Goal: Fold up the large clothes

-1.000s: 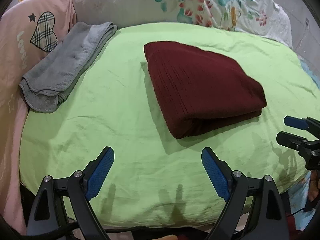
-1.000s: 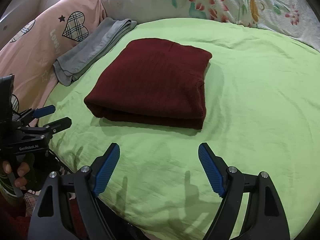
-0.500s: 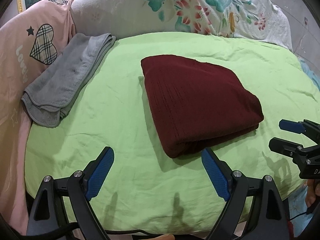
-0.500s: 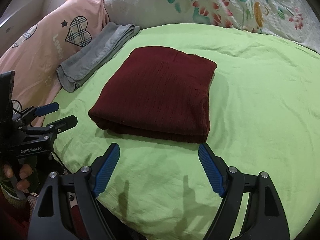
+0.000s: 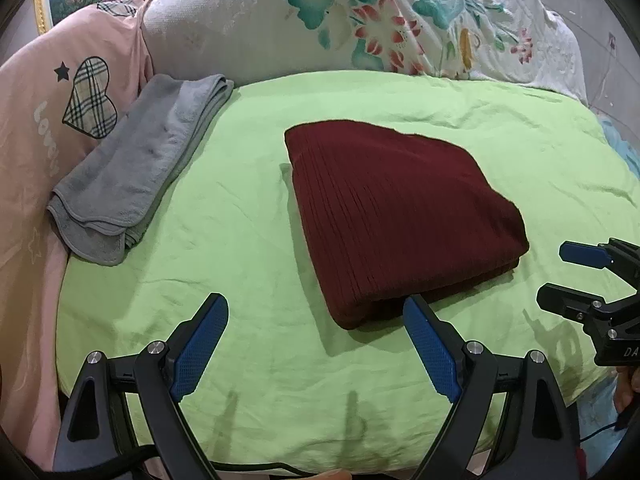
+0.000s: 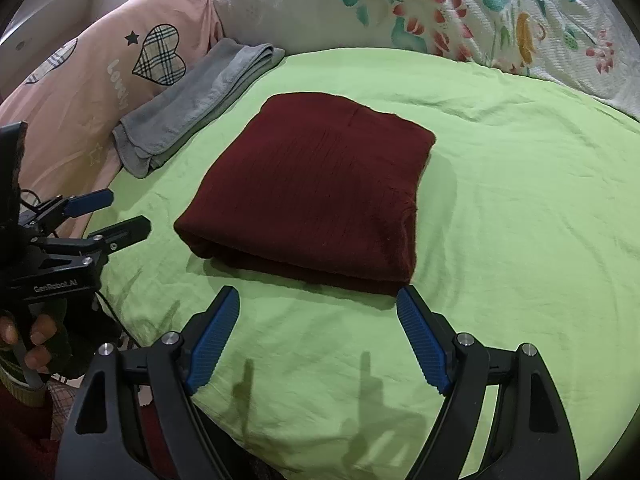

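Observation:
A dark red knitted garment (image 5: 400,216) lies folded into a thick rectangle on the green bed sheet (image 5: 248,248); it also shows in the right wrist view (image 6: 316,196). My left gripper (image 5: 316,344) is open and empty, just in front of the garment's near corner. My right gripper (image 6: 318,336) is open and empty, just before the garment's near edge. Each gripper shows in the other's view: the right one (image 5: 576,276) at the right edge, the left one (image 6: 104,216) at the left edge, both open.
A folded grey towel (image 5: 132,172) lies at the sheet's left side, against a pink pillow with a plaid heart (image 5: 48,120). A floral quilt (image 5: 400,24) is bunched along the far side. The bed's near edge (image 5: 280,464) is below the grippers.
Both grippers have tilted down and moved closer to the folded garment, which now sits lower and nearer in both views. The garment has not moved.

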Motion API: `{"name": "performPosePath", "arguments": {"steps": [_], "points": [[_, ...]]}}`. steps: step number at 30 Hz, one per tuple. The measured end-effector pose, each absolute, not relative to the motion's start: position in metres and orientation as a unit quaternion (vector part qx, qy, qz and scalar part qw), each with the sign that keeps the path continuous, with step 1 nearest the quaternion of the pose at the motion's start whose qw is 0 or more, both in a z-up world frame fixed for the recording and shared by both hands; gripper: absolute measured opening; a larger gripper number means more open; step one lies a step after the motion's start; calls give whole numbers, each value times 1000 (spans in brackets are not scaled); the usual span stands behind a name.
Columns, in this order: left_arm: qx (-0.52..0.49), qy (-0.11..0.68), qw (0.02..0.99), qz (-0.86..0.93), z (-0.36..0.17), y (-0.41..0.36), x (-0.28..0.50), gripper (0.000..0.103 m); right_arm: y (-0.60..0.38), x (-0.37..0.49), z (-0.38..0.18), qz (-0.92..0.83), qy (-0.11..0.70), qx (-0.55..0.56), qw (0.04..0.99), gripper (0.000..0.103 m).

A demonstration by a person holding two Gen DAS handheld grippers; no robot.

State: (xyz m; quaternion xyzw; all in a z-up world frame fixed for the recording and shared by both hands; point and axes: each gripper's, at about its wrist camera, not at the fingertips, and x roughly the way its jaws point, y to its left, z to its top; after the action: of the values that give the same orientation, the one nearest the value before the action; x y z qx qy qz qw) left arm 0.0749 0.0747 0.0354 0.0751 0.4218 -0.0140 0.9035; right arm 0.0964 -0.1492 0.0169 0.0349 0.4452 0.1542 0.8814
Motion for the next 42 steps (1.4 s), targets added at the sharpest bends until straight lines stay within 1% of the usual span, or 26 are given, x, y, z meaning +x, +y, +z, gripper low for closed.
{"name": "performPosePath", "arguments": {"steps": [20,42], "points": [[72,410,909,-14,43,71,67,90,-146,98,30,171,427,49,887,81],[69,415,907,-17,38,72,68,90,-145,100,24,174,433,53,883,81]]}}
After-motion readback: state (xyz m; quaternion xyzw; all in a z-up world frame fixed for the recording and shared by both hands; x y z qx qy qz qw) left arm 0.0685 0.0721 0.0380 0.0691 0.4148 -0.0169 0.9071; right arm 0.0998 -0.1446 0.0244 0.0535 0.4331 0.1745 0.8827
